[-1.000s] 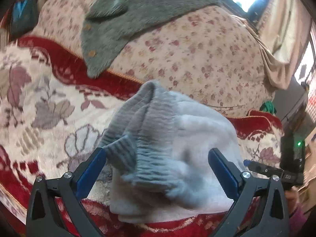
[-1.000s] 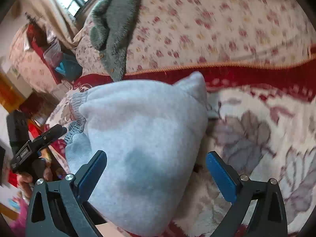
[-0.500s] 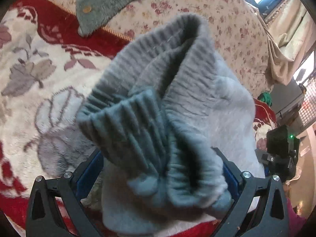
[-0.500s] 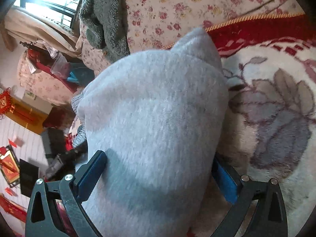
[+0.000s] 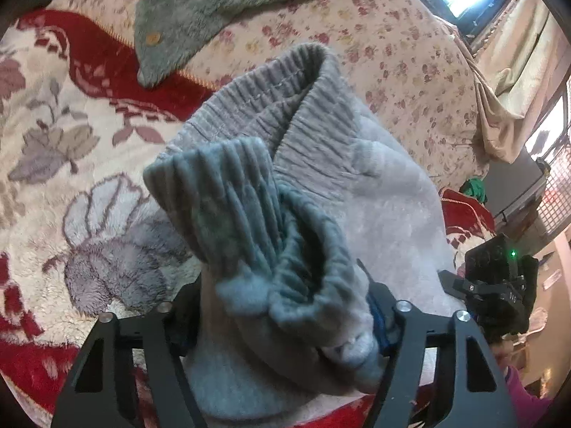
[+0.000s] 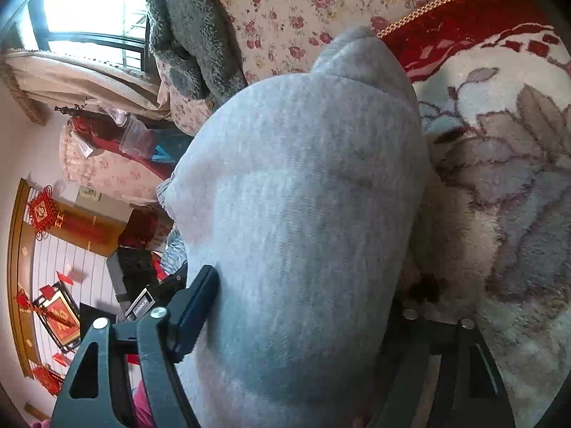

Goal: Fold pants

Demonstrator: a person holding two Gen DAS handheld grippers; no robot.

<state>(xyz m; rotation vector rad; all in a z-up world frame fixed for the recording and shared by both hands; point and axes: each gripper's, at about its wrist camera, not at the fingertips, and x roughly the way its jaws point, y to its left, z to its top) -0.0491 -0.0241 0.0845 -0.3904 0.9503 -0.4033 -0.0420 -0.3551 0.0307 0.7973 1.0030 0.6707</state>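
Grey fleece pants bunched on a floral plush blanket, caught between two closing grippers.

Left gripper closing on two ribbed cuffs and the soft fold beneath, blue pads almost buried; right gripper closing on the smooth rounded bulk, near pad pressed in, far pad hidden behind fabric. One fuzzy grey buttoned garment draped over a rose-print quilt behind. Pants' lower edge cut off.
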